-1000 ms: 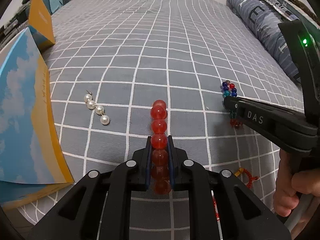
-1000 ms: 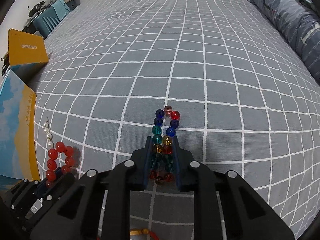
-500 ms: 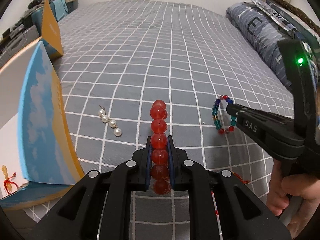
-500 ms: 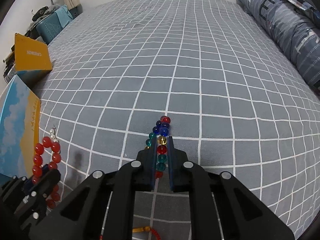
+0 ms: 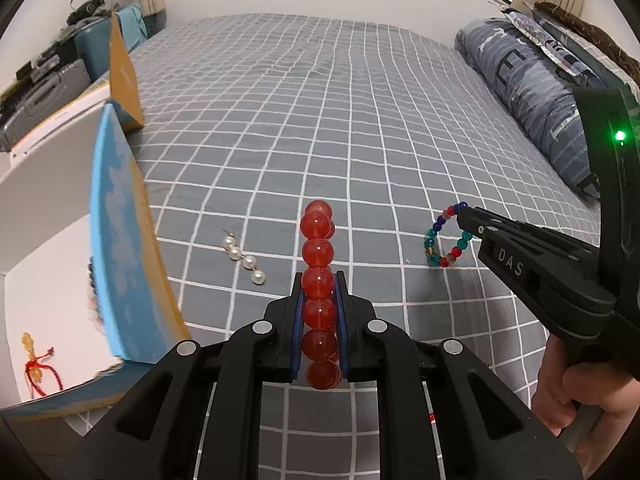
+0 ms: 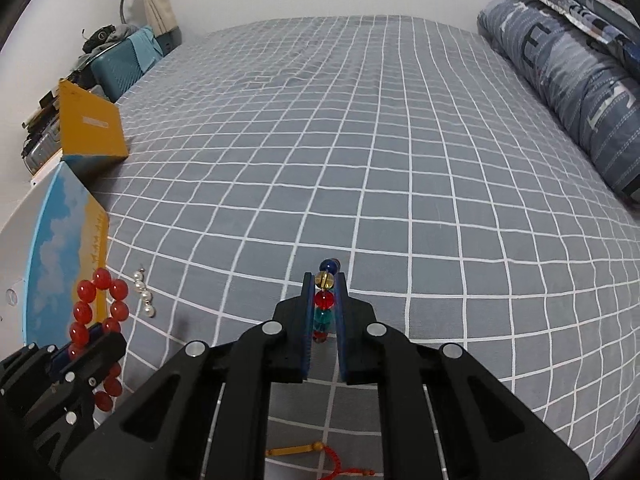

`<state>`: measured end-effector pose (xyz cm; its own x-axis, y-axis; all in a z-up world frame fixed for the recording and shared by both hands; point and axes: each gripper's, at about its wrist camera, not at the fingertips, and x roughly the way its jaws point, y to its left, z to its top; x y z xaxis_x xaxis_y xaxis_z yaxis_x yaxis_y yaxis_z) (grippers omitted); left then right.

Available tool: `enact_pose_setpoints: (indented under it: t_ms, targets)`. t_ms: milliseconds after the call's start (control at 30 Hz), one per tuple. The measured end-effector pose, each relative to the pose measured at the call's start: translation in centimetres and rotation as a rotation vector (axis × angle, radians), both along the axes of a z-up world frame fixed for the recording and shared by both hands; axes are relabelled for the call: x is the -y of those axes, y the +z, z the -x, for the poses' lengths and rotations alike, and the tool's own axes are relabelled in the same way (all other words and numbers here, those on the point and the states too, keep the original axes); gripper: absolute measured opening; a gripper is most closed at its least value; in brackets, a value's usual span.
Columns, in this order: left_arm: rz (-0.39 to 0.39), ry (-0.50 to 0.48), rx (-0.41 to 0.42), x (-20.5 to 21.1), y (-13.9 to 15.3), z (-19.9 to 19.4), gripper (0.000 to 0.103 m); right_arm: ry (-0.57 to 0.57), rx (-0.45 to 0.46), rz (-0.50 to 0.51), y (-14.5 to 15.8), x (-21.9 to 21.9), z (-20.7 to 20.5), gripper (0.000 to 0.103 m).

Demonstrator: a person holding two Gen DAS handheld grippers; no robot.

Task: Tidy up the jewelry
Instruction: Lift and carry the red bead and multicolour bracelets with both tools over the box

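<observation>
My left gripper (image 5: 319,284) is shut on a red bead bracelet (image 5: 318,252) and holds it edge-on above the grey checked bedspread; it also shows in the right wrist view (image 6: 96,320). My right gripper (image 6: 324,284) is shut on a multicolour bead bracelet (image 6: 325,300), lifted off the bed; in the left wrist view the bracelet (image 5: 442,240) hangs from that gripper's tip. A string of white pearls (image 5: 244,256) lies on the bed between the box and the red bracelet. An open white box (image 5: 48,280) with a blue-and-orange wall stands at the left, holding a yellow bead charm with red cord (image 5: 34,360).
An orange box lid (image 5: 124,76) stands behind the white box. A yellow-and-red cord piece (image 6: 320,454) lies on the bed under my right gripper. A rolled blue duvet (image 6: 568,72) runs along the right side. Bags and clutter (image 6: 116,56) sit beyond the bed's left edge.
Both grippers have risen with their bracelets. The multicolour bracelet has left the bed and now hangs edge-on. The box interior has come into the left wrist view.
</observation>
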<state>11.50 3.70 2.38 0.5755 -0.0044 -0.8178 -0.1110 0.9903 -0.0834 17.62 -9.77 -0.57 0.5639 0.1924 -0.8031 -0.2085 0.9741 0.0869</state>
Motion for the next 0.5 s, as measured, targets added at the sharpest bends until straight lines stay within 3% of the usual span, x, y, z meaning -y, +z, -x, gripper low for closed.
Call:
enact_pose_setpoints:
  t_ms: [500]
  targets:
    - [-0.007,0.034,0.053,-1.7,4.1,2.6,0.013,0.023,0.072,0.015,4.2,-1.8,2.8,0.009]
